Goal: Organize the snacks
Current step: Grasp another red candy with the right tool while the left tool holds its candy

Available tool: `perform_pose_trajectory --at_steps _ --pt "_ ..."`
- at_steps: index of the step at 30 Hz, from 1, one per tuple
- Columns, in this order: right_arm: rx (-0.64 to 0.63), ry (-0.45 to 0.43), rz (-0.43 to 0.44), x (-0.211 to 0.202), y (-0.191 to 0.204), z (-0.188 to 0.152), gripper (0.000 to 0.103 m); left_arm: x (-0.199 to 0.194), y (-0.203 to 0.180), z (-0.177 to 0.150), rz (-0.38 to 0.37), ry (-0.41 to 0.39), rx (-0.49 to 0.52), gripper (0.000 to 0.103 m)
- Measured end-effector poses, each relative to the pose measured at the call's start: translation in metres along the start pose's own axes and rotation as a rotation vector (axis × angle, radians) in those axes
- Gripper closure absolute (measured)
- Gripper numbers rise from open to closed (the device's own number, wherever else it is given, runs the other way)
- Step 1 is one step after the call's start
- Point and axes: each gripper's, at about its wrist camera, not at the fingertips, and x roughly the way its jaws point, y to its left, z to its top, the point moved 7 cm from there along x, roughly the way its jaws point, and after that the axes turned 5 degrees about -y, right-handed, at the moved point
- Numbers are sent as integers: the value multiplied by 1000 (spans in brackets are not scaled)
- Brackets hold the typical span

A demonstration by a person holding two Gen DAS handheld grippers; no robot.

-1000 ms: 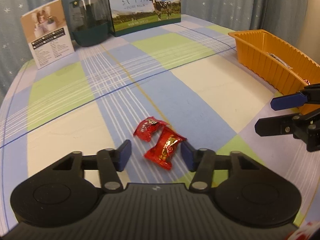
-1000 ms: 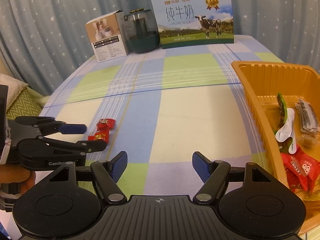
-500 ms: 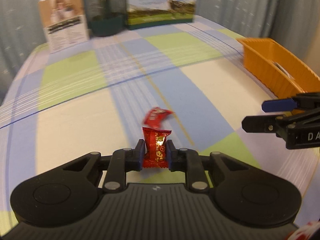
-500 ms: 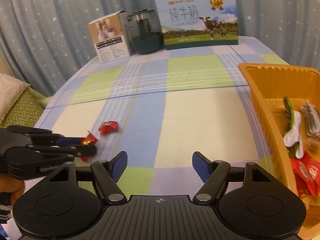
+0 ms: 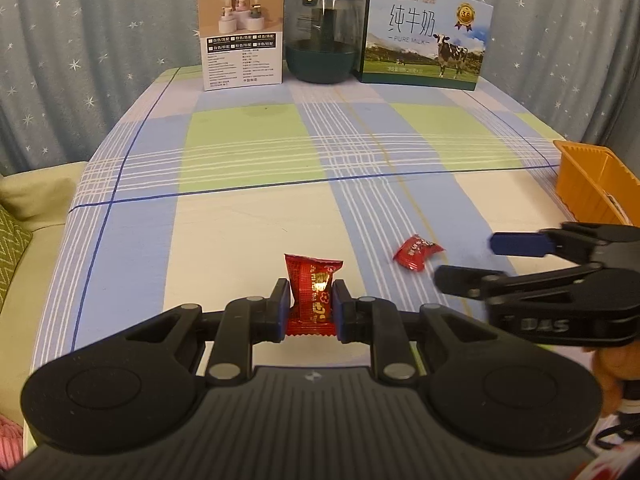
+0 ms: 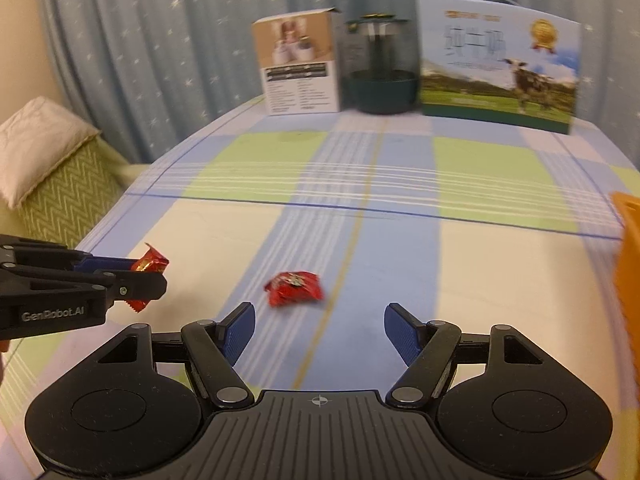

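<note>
Checked tablecloth (image 5: 248, 152), starry curtain (image 5: 100, 40), sofa cushion (image 6: 68, 196)

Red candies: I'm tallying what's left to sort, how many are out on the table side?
2: one red candy clamped in the left claw, one loose candy on the tablecloth.

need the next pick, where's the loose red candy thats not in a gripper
The loose red candy lies on the tablecloth's blue stripe, just ahead of the open right gripper in the right wrist view, right of the left gripper and its held candy.
</note>
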Motion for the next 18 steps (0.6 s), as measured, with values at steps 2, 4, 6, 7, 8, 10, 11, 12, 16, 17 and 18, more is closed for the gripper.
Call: perform_pose_trajectory --at_steps 2,4,6,7,8,10,11,12,16,17,18 --pt "-11 4 -7 11 2 0 37 1 -2 0 -2 2 -1 84" --pt "-34 3 -11 19 4 0 44 1 -4 1 -10 -2 -3 84" --pt "-58 -8 -18 26 7 0 44 1 -6 2 -16 -8 -7 84" --pt "-72 -12 -22 29 8 1 45 0 -7 2 -19 -11 -9 84" --pt "-81 -15 -25 31 9 2 45 -1 -7 3 -21 -14 -11 84" --pt "-96 -20 -32 35 11 4 50 -1 -7 4 -23 -15 -17 84" --pt "-109 -22 -41 37 12 5 57 0 -7 4 -23 -13 -20 84" --pt "-118 -23 -44 37 13 5 61 0 -6 4 -22 -13 -23 84" --pt "-116 -14 -52 34 14 3 77 0 -5 3 -23 -12 -31 84" --pt "-106 -11 -54 31 13 2 77 0 -5 3 -24 -13 -31 84" --pt "-98 -11 -54 27 12 0 77 0 -6 3 -25 -13 -31 84"
